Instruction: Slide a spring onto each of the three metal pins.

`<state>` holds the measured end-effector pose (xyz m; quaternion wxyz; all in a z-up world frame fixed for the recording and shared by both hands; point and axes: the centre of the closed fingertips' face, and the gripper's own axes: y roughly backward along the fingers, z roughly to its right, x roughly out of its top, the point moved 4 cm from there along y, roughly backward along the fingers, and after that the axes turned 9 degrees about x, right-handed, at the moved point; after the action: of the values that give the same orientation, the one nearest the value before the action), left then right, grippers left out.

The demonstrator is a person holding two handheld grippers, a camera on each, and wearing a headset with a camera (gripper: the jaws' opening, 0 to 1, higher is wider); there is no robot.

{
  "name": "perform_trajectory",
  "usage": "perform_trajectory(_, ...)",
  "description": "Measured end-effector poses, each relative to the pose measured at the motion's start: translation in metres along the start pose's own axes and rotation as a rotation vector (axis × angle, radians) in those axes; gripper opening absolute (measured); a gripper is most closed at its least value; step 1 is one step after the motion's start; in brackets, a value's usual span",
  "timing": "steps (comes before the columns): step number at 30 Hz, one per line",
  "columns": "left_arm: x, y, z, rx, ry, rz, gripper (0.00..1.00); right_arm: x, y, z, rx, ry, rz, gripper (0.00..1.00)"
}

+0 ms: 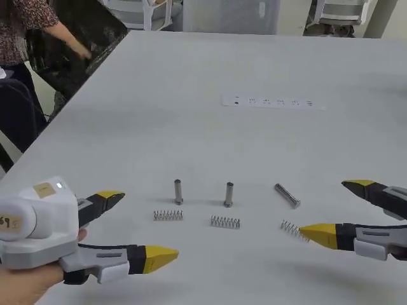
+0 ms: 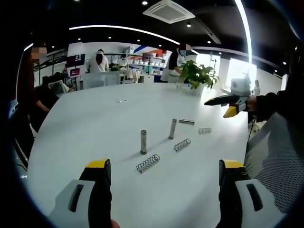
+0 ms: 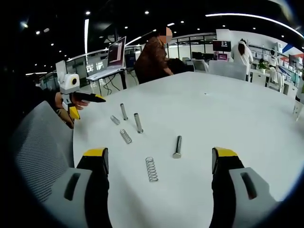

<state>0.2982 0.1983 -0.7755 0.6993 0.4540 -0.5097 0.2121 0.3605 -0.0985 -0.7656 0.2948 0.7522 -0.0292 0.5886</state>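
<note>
Two metal pins stand upright on the white table (image 1: 203,140): the left pin (image 1: 178,191) and the middle pin (image 1: 229,194). A third pin (image 1: 287,195) lies on its side to the right. One loose spring lies in front of each: left spring (image 1: 168,215), middle spring (image 1: 225,222), right spring (image 1: 291,229). My left gripper (image 1: 143,225) is open near the front left, short of the left spring (image 2: 148,163). My right gripper (image 1: 325,208) is open at the right, its near tip close to the right spring (image 3: 151,169) and the lying pin (image 3: 177,146).
A white power strip (image 1: 273,101) lies farther back on the table. A person (image 1: 25,38) sits at the far left edge beside a dark laptop (image 1: 76,44). Chairs stand beyond the far edge.
</note>
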Motion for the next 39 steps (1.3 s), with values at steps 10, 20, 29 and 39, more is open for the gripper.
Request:
perform_trajectory(10, 0.007, 0.003, 0.006, -0.005, -0.010, 0.018, 0.93, 0.014, -0.010, 0.007, 0.005, 0.029, -0.020, 0.89)
perform_trajectory(20, 0.009, 0.005, 0.007, -0.005, -0.018, 0.030, 0.93, 0.027, -0.026, 0.020, -0.002, 0.053, -0.059, 0.85)
perform_trajectory(29, 0.011, 0.009, 0.008, 0.002, -0.016, 0.037, 0.93, 0.027, -0.040, 0.030, -0.015, 0.073, -0.136, 0.78)
perform_trajectory(39, 0.013, 0.012, 0.013, 0.008, -0.017, 0.045, 0.92, 0.026, -0.058, 0.034, -0.025, 0.090, -0.218, 0.67)
